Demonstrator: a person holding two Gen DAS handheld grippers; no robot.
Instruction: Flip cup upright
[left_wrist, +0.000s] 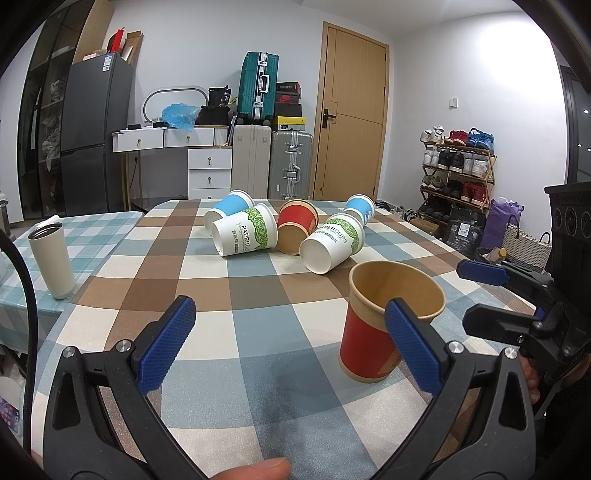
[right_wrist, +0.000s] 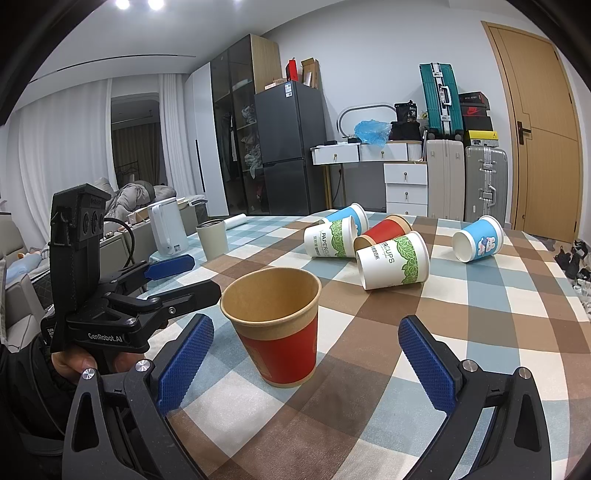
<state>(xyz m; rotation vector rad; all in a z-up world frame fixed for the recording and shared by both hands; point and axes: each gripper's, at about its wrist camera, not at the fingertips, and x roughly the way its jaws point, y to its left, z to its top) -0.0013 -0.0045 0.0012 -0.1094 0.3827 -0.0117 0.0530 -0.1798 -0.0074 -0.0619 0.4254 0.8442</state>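
A red paper cup with a brown rim (left_wrist: 373, 332) (right_wrist: 280, 332) stands upright on the checked tablecloth (left_wrist: 258, 295). My left gripper (left_wrist: 291, 347) is open and empty; the cup stands just behind its right finger. My right gripper (right_wrist: 314, 365) is open, with the cup standing free between its fingers, touching neither; it also shows at the right of the left wrist view (left_wrist: 484, 291). Several cups lie on their sides further back: two white-green ones (left_wrist: 245, 230) (left_wrist: 332, 242), a red one (left_wrist: 295, 225) and two blue ones (left_wrist: 229, 210) (left_wrist: 360, 208).
A white tumbler (left_wrist: 51, 258) (right_wrist: 212, 238) stands on the adjoining table at the left, with a white kettle (right_wrist: 168, 230) behind it. Suitcases, drawers, a fridge, a door and a shoe rack (left_wrist: 458, 173) line the room beyond the table.
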